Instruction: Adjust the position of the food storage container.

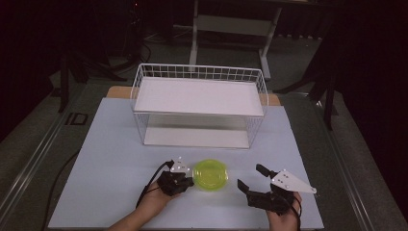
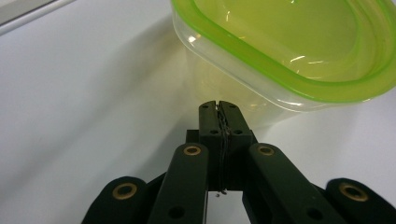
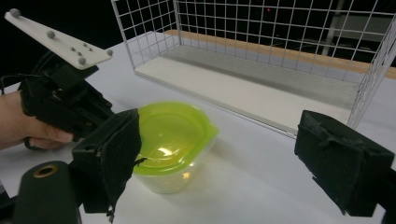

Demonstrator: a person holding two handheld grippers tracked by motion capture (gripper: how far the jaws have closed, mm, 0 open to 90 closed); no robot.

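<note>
- The left gripper (image 1: 188,181) is seen pressed shut on nothing, its tips just beside the tub's wall.
- The tub (image 1: 210,175) — clear plastic, rounded, capped by a glossy lime-green lid — is set on the white table (image 1: 110,159), between both grippers.
- The right gripper (image 1: 252,176) is held wide open and empty, its padded jaws near the tub — apart from it.

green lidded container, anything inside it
Nothing shows through the clear wall of the container; the green lid covers the top, so the inside is only partly visible.

Green-lidded container (image 1: 210,174), white wire rack (image 1: 199,106)
</note>
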